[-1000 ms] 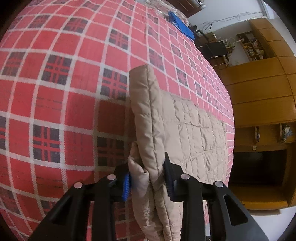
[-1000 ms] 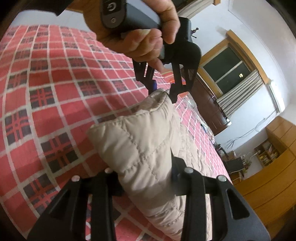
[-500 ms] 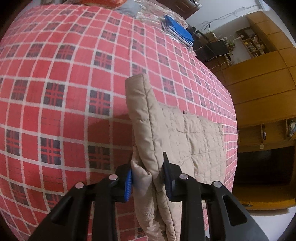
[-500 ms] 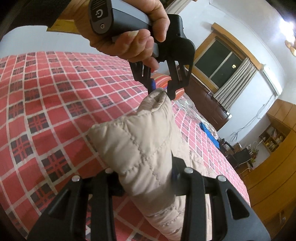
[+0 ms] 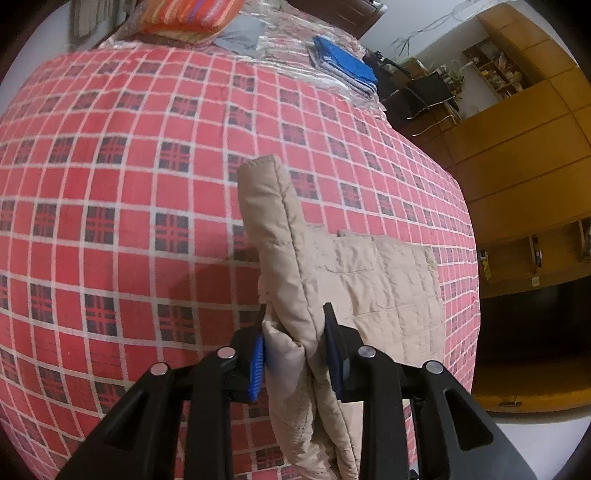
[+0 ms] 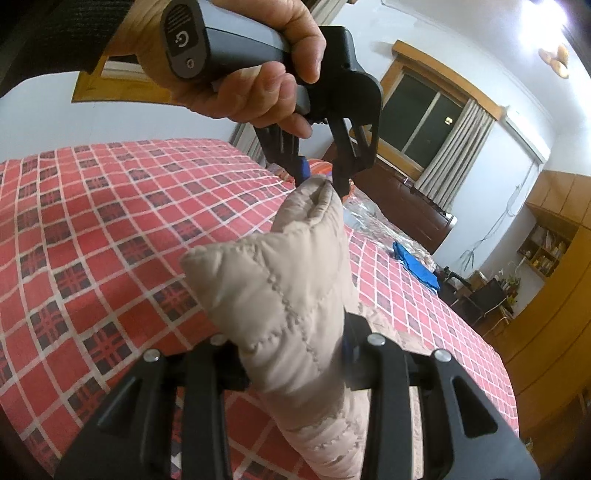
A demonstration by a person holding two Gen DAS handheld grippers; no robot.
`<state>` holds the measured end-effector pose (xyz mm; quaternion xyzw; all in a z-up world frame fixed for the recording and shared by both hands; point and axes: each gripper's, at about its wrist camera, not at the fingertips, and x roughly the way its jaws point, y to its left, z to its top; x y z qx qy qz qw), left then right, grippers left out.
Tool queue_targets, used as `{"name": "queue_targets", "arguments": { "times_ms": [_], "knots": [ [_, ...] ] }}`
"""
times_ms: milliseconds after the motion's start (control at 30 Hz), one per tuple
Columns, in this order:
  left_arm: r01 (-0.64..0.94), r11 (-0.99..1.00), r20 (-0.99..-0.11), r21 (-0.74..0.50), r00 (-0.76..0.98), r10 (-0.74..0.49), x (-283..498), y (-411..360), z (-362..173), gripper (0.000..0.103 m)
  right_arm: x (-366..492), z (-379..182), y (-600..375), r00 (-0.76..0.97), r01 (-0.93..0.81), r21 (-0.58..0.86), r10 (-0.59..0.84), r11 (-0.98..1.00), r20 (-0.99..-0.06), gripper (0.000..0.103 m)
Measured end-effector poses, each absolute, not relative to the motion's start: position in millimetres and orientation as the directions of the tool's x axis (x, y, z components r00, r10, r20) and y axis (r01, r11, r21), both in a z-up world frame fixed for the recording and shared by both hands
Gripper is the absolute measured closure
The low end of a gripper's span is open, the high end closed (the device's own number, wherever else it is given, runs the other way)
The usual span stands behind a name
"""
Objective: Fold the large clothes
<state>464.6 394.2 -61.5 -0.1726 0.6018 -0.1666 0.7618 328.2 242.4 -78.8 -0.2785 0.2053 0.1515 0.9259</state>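
Pinching a raised edge of the beige quilted garment (image 5: 369, 273) at two spots, the left gripper (image 5: 295, 343) and right gripper (image 6: 291, 354) lift soft, puffy padding off the red plaid bedspread (image 5: 110, 184); thick seams look the surest hold.

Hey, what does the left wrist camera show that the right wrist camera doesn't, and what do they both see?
Only the left wrist view shows the orange striped cushion and the quilted beige garment's flat part lying on the red plaid bedspread. Only the right wrist view shows the hand gripping the left tongs, plus the curtained window. Both show the garment's lifted edge clamped in tongs, the bedspread, the folded blue cloth and the wooden cabinets.
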Motion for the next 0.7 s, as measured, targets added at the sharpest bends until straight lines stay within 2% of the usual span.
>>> {"name": "queue_targets", "arguments": {
  "times_ms": [700],
  "knots": [
    [0.139,0.917,-0.885,-0.373,0.244,-0.397,467.5,304.5,-6.0,0.075,328.9,-52.2,181.3,0.903,-0.302,-0.342,0.152,0.89,-0.402,0.069]
  ]
}}
